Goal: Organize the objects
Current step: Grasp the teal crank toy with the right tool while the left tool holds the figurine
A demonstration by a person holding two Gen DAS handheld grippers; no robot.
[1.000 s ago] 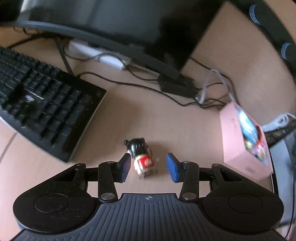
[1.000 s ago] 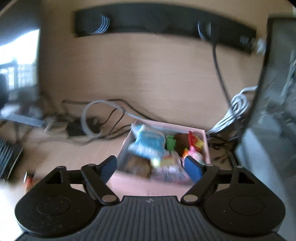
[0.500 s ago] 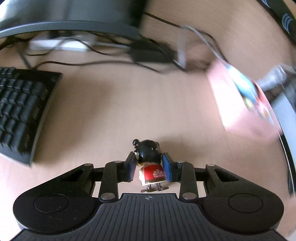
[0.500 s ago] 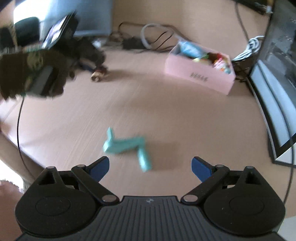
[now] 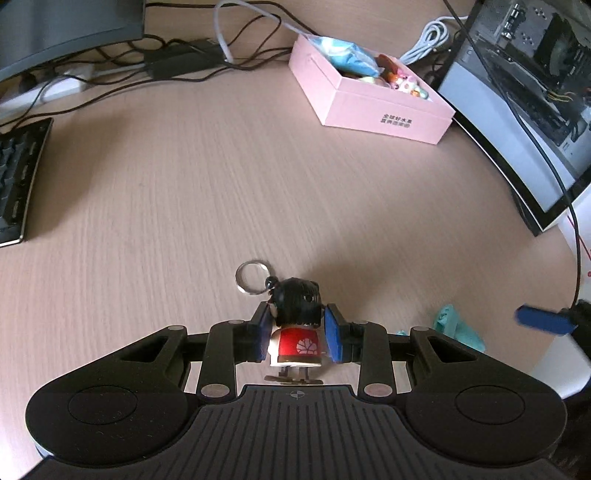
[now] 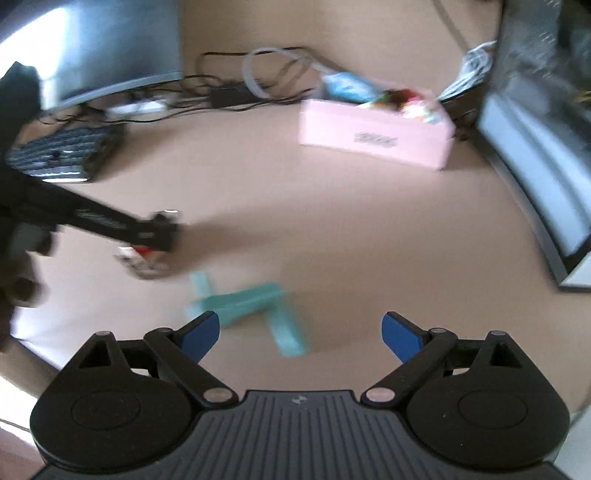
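A small figurine (image 5: 297,343) with black hair, a red top and a key ring (image 5: 252,277) sits between the blue pads of my left gripper (image 5: 297,314), which is shut on its body. The right wrist view shows the same left gripper (image 6: 147,232) low over the desk with the figurine (image 6: 144,262). A teal plastic piece (image 6: 251,302) lies on the desk just ahead of my right gripper (image 6: 301,332), which is wide open and holds nothing. The teal piece (image 5: 454,325) also shows right of the left gripper. A pink box (image 5: 369,92) of small toys stands at the back.
A black keyboard (image 5: 18,177) lies at the left. Cables and a power brick (image 5: 177,62) run along the back by a monitor (image 5: 66,29). A second screen (image 5: 517,122) leans along the right. Bare wood desk (image 5: 221,184) lies between the grippers and the box.
My left gripper closed on the figurine and swung right with it, bringing the pink box into view. My right gripper left the pink box and dropped over the teal piece, jaws wider.
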